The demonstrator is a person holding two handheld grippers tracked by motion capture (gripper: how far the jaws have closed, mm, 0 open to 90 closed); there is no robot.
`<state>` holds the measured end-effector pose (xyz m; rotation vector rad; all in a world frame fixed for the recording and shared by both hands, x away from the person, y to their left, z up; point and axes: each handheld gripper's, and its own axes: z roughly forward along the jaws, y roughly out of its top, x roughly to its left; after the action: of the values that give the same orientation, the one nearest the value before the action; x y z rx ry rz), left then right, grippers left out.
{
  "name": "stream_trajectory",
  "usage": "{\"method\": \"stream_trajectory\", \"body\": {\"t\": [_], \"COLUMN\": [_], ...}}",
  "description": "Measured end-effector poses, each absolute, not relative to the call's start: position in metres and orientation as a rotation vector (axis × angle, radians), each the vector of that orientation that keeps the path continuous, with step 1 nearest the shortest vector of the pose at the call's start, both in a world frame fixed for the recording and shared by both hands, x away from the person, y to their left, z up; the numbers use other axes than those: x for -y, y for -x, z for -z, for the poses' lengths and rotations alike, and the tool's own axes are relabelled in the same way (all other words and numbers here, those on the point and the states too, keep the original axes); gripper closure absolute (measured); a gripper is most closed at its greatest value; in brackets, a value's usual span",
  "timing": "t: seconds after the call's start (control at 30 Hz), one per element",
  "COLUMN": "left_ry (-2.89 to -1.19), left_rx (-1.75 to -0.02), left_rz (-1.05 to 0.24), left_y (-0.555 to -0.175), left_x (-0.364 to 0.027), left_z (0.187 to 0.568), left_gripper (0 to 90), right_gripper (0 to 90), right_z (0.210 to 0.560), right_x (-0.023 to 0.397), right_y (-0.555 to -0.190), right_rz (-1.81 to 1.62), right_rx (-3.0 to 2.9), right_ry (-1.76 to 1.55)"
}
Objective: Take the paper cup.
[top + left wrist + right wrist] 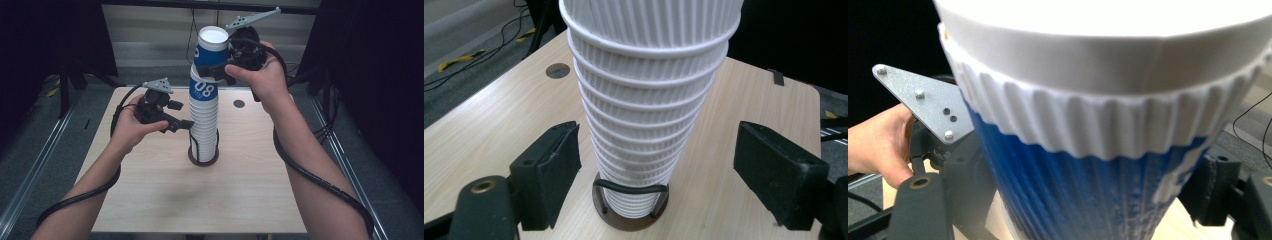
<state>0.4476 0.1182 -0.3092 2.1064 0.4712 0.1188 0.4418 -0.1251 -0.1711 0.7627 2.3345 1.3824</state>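
A tall stack of ribbed white paper cups (pixel 203 125) stands upright in a round dark brown holder with a black wire loop (pixel 203 156) near the middle of the light wooden table (pixel 150 195). At the top of that stack, a blue paper cup with white print and a white rim (pixel 210 50) sits tilted, above another blue printed cup (pixel 202 90) that is nested in the stack. The right gripper (pixel 220 67) is at the top of the stack, its 2 black jaws pinching the tilted blue cup by its sides; in the right gripper view the cup's wall lies between both jaws. The left gripper (pixel 187 124) is level with the lower half of the stack, on its left side; its 2 jaws stand spread, 1 on each side of the white cups without pressing them.
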Motion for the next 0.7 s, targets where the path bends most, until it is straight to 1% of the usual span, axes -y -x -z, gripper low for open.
{"method": "stream_trajectory", "body": {"t": [0.37,0.7], "left_ry": [-2.117,-2.148], "left_rx": [-0.475,-0.467], "left_rz": [-0.106,-0.099], "left_y": [-0.446,-0.442], "left_x": [-0.118,-0.118], "left_z": [0.316,0.324], "left_gripper": [18.2,17.6], "right_gripper": [22.0,21.7], "right_z": [0.167,0.177], "right_x": [0.148,0.178], "right_y": [-0.433,-0.420], "right_rz": [-1.404,-1.382], "right_rx": [-2.290,-2.277], "right_ry": [-0.768,-0.795]}}
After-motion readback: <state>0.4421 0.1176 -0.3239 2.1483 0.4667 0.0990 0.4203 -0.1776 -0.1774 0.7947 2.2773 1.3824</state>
